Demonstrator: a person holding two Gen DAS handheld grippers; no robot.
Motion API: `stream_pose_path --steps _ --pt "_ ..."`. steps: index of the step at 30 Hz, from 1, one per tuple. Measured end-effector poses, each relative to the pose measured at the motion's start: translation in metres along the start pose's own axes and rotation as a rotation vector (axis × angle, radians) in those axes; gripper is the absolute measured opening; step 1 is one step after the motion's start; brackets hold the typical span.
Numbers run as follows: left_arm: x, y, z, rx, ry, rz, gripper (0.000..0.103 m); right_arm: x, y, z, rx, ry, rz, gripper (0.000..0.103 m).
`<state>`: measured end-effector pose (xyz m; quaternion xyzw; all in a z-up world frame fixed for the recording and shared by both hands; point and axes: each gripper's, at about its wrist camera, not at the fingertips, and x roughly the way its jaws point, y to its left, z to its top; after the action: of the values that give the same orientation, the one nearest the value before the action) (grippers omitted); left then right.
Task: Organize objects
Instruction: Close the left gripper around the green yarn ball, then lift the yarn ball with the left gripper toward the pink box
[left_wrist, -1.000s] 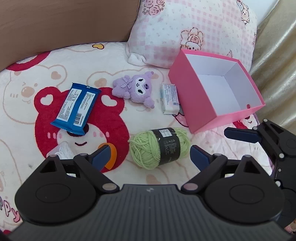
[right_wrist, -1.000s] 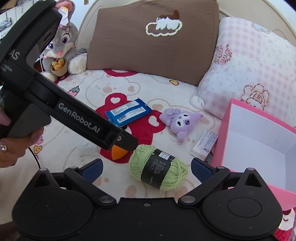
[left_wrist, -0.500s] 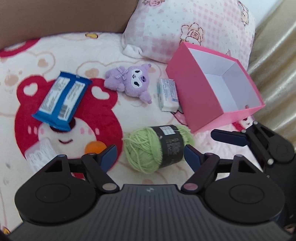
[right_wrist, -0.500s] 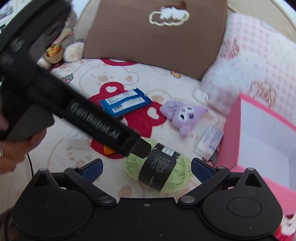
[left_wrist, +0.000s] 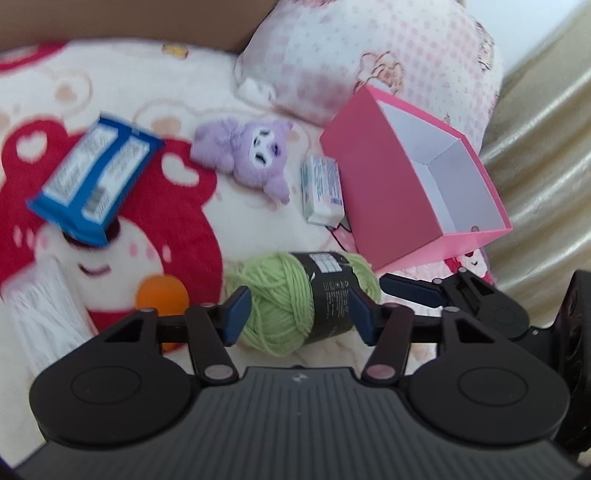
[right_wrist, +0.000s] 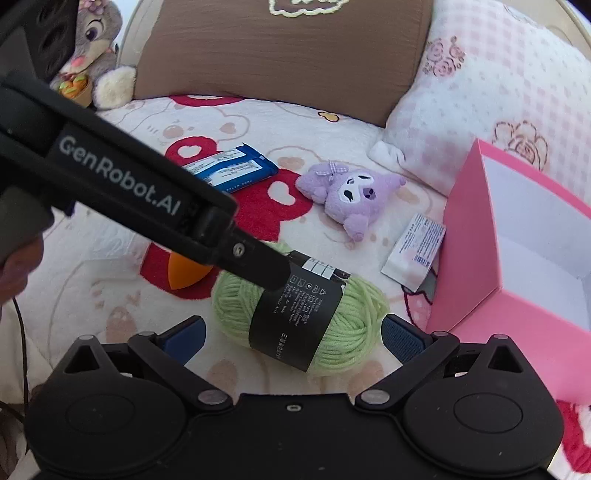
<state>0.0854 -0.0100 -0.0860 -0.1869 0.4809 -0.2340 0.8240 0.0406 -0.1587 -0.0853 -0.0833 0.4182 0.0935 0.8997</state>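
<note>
Your left tool (left_wrist: 297, 312) straddles the green yarn ball (left_wrist: 301, 297), and its jaws are closing on it; the pads look at or just short of the wool, so I judge the grip not yet firm. Your right tool (right_wrist: 291, 338) stands wide open just in front of the same yarn ball, holding nothing. Taking the yarn as the landmark: an orange sponge (right_wrist: 186, 273) lies just to its left, and a white packet (left_wrist: 42, 306) farther left. The pink box (right_wrist: 517, 251) sits close on its right, open and, as far as its inside shows, empty. Beyond the yarn lie a small white pack (right_wrist: 415, 251) against the box wall, a purple plush (right_wrist: 351, 195), and a blue wrapper (right_wrist: 231, 171) on the bed's blanket (right_wrist: 295, 122). Nothing is sorted yet; every item remains to be boxed.
</note>
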Motion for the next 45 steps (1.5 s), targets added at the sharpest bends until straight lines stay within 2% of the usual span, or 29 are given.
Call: stream_pose_path --steps 6,8,10,12,13,15,20,24,26,30,39,41,45 --pt "0.013 0.005 -0.007 -0.001 -0.013 0.031 0.051 0.013 -0.005 -0.005 0.044 0.014 0.043 0.102" --pt "0.017 0.008 -0.008 -0.025 -0.01 0.018 0.05 0.018 -0.004 -0.004 0.028 0.025 0.029 0.101" --pt "0.019 0.011 -0.009 -0.05 -0.006 0.024 0.048 0.02 -0.01 -0.004 0.069 0.023 0.036 0.101" --pt "0.017 0.005 -0.011 -0.004 -0.024 0.072 0.045 0.024 -0.017 -0.006 0.13 0.037 0.046 0.099" --pt "0.016 0.003 -0.012 0.02 -0.033 0.106 0.045 0.028 -0.02 -0.008 0.148 0.05 0.037 0.094" --pt "0.015 0.002 -0.012 0.047 -0.037 0.157 0.045 0.035 -0.022 -0.01 0.168 0.07 0.013 0.093" --pt "0.016 0.011 -0.011 0.031 -0.057 0.097 0.041 0.034 -0.026 -0.017 0.188 0.042 0.054 0.081" --pt "0.015 0.013 -0.012 0.022 -0.073 0.048 0.04 0.032 -0.021 -0.015 0.137 0.01 0.052 0.079" --pt "0.012 0.008 -0.012 0.01 -0.063 0.024 0.04 0.03 -0.018 -0.011 0.14 0.031 0.064 0.076" --pt "0.006 -0.007 -0.013 0.054 -0.062 0.066 0.043 0.017 0.003 -0.003 0.056 0.0 0.039 0.076" --pt "-0.006 -0.007 -0.009 -0.003 -0.013 -0.019 0.041 0.005 -0.003 -0.003 0.06 0.002 0.05 0.076" --pt "-0.014 -0.011 -0.007 -0.023 0.021 -0.043 0.041 0.0 -0.002 -0.005 0.05 -0.002 0.054 0.076" --pt "-0.031 -0.022 -0.002 -0.016 0.027 -0.081 0.042 -0.014 -0.002 -0.005 0.061 -0.032 0.056 0.076"
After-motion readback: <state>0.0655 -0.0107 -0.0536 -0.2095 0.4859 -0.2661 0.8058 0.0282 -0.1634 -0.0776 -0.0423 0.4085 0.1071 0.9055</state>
